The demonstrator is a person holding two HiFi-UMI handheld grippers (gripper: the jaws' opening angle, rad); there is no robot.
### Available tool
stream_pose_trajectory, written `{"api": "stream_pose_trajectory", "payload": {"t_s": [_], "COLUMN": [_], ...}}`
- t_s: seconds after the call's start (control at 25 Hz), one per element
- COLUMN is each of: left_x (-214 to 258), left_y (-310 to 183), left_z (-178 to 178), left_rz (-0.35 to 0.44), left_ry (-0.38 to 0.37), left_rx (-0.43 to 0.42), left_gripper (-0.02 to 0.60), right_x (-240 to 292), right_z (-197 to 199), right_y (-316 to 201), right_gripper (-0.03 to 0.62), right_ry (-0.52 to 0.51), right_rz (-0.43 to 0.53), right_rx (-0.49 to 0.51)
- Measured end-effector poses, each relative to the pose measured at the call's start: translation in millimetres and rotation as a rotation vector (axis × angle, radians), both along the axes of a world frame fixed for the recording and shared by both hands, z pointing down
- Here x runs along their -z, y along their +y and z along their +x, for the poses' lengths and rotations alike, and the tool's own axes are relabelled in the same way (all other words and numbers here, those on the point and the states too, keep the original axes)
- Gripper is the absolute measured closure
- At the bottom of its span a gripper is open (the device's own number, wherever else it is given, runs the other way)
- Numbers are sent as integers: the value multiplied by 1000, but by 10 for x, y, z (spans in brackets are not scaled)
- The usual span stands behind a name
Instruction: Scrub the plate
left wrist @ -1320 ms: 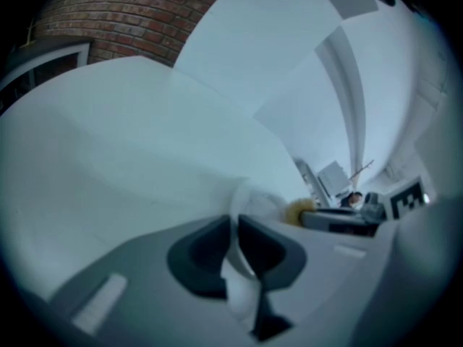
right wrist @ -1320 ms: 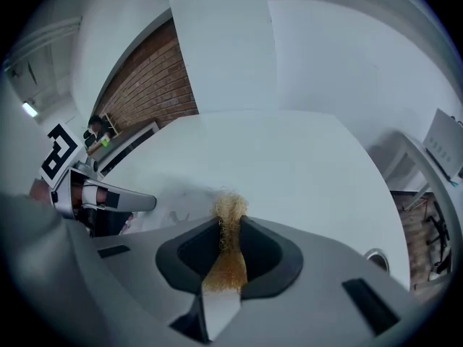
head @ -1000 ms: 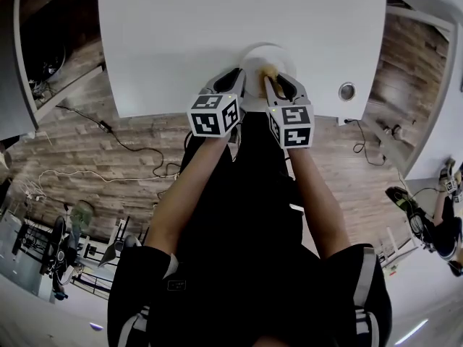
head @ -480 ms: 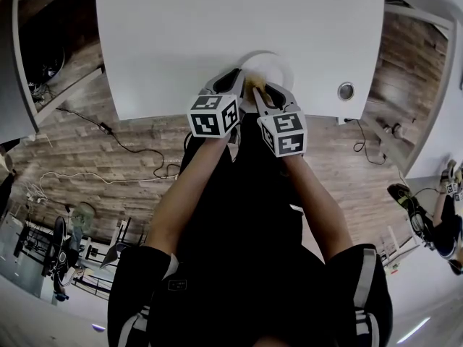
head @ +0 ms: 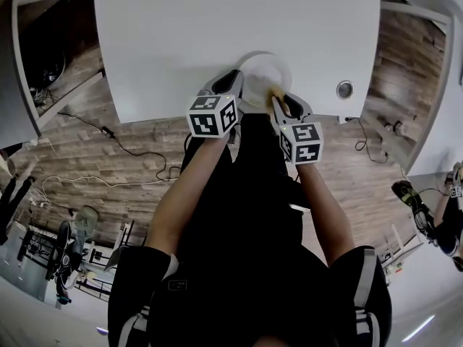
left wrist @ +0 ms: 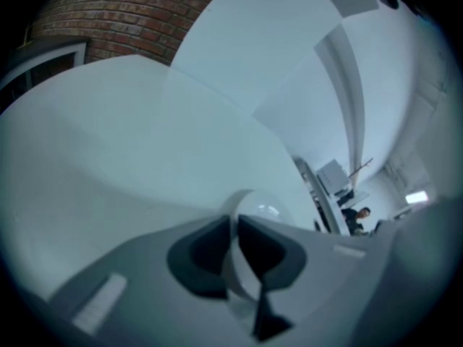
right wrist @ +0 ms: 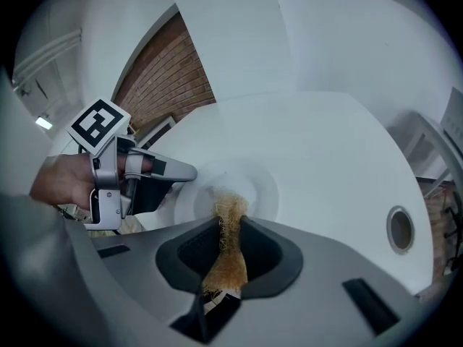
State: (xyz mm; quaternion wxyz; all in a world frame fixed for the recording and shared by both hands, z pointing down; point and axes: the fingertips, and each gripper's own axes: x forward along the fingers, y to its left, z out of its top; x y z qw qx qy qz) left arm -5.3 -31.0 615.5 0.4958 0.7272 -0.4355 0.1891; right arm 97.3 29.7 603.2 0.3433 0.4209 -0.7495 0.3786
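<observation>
The plate sits at the near edge of the bench, its rim clamped in the jaws of the left gripper. The right gripper pinches a fibrous scrubber. The plate is probably stiff, light and slippery (so a rim hold suits it).

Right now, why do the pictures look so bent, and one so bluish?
Head view: a wide-angle lens bows the straight edges of the white table. Left gripper view: dim, bluish and soft, so the plate barely stands out. Right gripper view: brighter and sharper, the golden scrubber clear, with dark corners.
</observation>
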Motion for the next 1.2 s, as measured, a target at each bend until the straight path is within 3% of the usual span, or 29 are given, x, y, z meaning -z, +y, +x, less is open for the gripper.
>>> {"api": "stream_pose_trajectory", "payload": {"t_s": [0.2,0.68,1.2], "left_x": [-8,152,829], "left_y": [0,-44,2], "left_z": [-6,-66,-49], "left_rz": [6,29,131], "left_ry": [-12,-39,13], "left_rx": [-15,-45,-62], "left_gripper": [546,545,578], "right_x": [18,394,995], "right_z": [200,122,40], "right_y": [-63,-292,-444], "right_gripper": [530,530,530], "right_ry": [35,-11,-66], "right_rz": [33,123,240], "right_rx": [-55,-93,-133]}}
